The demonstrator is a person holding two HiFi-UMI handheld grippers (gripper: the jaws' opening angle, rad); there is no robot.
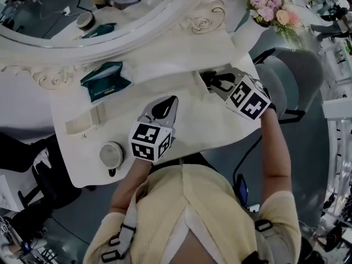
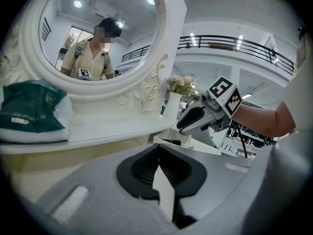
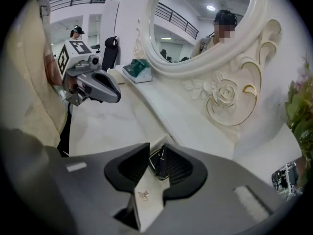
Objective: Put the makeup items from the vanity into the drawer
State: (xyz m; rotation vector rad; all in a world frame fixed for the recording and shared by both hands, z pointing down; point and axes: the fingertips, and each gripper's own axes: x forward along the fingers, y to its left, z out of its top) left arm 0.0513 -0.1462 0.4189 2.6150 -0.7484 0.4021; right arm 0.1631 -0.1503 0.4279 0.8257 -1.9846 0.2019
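Observation:
My right gripper (image 3: 157, 161) is shut on a small black faceted makeup item (image 3: 156, 164), pinched between its pads. In the head view this gripper (image 1: 216, 83) hovers over a small open drawer (image 1: 198, 76) at the vanity's right side. That drawer (image 2: 168, 142) has something dark inside in the left gripper view. My left gripper (image 1: 164, 108) hangs above the middle of the white tabletop (image 1: 137, 100), its jaws closed together with nothing between them (image 2: 159, 161). A round compact (image 1: 111, 154) lies near the table's front left corner.
A green packet (image 1: 104, 80) lies on the shelf under the oval mirror (image 1: 82, 15). A second small drawer (image 1: 82, 122) stands open at the left. A vase of pink flowers (image 1: 272, 10) is at the back right, and a grey chair (image 1: 294, 76) stands to the right.

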